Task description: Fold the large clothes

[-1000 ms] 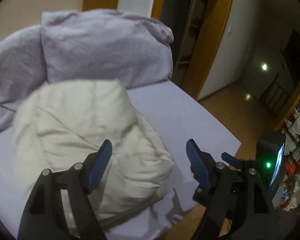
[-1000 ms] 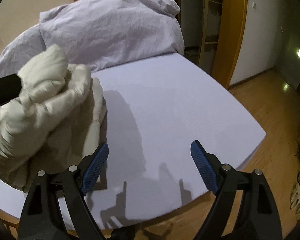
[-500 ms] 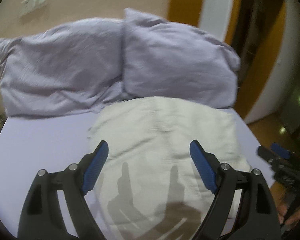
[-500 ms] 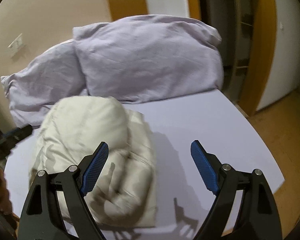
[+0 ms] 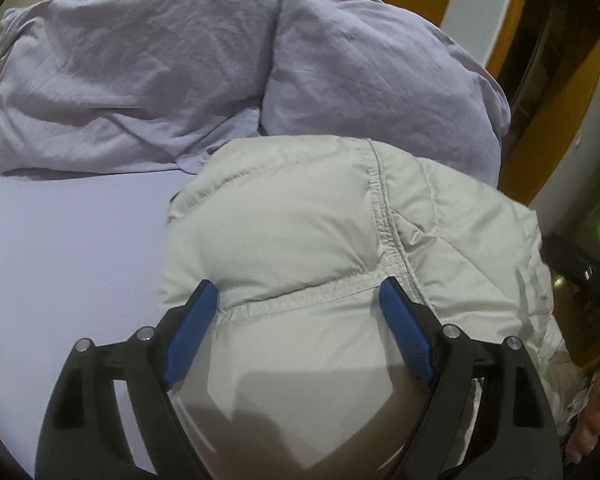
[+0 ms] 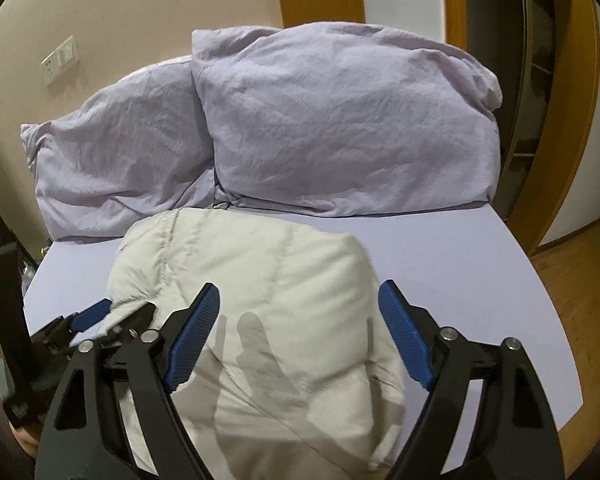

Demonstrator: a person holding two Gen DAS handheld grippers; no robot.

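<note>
A cream puffer jacket lies folded in a thick bundle on the lilac bed sheet; it also shows in the right wrist view. My left gripper is open, its blue pads spread just above the near part of the jacket. My right gripper is open too, hovering over the jacket's near end. The left gripper also shows at the jacket's left edge in the right wrist view. Neither holds anything.
Two lilac pillows lean against the beige wall at the head of the bed. An orange door frame and wooden floor lie to the right. The bed's near edge is close.
Both grippers have swung left toward the pillows and moved in closer over the jacket. The jacket has settled from a lifted heap into a flatter folded bundle.
</note>
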